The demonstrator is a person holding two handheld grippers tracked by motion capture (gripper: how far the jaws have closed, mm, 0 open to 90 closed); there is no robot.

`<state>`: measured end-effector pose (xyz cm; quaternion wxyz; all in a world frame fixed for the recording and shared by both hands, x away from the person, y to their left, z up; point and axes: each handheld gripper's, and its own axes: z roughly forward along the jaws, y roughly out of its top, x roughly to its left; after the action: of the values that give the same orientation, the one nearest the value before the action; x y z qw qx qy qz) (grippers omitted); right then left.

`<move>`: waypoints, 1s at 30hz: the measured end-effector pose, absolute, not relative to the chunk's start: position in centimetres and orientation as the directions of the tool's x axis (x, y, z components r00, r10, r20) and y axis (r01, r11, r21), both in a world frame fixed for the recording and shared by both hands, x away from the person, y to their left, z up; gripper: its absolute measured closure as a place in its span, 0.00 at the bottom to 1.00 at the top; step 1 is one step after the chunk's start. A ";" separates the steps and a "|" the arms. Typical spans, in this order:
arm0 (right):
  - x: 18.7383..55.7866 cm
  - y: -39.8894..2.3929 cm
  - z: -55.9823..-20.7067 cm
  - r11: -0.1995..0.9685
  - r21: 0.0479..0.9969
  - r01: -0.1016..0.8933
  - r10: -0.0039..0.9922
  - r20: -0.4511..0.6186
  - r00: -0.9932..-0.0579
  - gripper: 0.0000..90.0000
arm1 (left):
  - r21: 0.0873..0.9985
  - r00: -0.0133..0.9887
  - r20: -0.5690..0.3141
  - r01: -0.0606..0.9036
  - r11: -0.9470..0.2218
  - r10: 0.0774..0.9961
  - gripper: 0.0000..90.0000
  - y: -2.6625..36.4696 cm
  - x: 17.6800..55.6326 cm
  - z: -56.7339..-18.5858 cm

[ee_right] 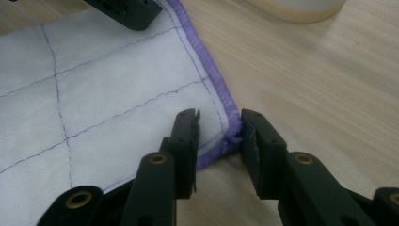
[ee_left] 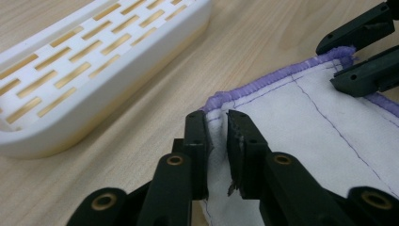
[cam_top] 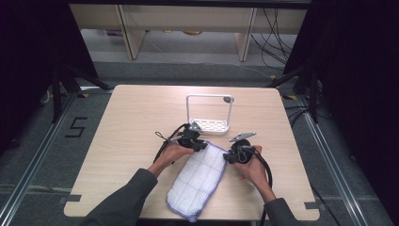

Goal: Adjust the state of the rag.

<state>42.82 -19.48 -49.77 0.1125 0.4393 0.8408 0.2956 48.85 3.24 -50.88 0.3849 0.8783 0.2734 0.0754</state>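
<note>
A white cloth with purple stitching and hem lies on the table's near half, running from the middle toward the front edge. My left gripper is at its far left corner. In the left gripper view the jaws stand close together and pinch a raised fold of the cloth just behind the hem. My right gripper is at the far right corner. In the right gripper view its jaws straddle that corner of the cloth with a visible gap. One jaw rests on the fabric and the other touches the hem.
A white slotted rack with a tall wire handle stands just beyond the cloth, close to the left gripper; its base shows in the left gripper view. The wooden table is bare on its left and far parts.
</note>
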 end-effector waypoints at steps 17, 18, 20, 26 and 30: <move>42.0 -18.5 -47.3 0.438 0.706 0.557 0.748 0.057 -0.661 0.95 | 0.785 0.825 -0.065 0.390 -0.481 0.562 0.93 5.8 46.3 -47.8; 41.7 -18.3 -46.6 0.448 0.695 0.562 0.740 0.065 -0.670 0.95 | 0.795 0.818 -0.076 0.395 -0.460 0.570 0.93 5.9 46.0 -47.6; 41.6 -18.0 -46.4 0.441 0.724 0.530 0.733 0.051 -0.678 0.95 | 0.811 0.821 -0.082 0.385 -0.440 0.566 0.93 6.6 45.5 -47.0; 41.6 -16.7 -45.1 0.447 0.732 0.514 0.714 0.054 -0.698 0.95 | 0.833 0.821 -0.051 0.349 -0.430 0.568 0.92 8.4 43.9 -45.5; 41.6 -15.8 -44.6 0.457 0.743 0.489 0.700 0.039 -0.713 0.95 | 0.847 0.814 -0.057 0.346 -0.404 0.578 0.92 9.7 43.1 -45.0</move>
<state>41.60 -15.82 -44.57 0.1373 0.3528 0.8424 0.3834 43.09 9.70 -44.96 0.4693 0.8287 0.2787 0.1236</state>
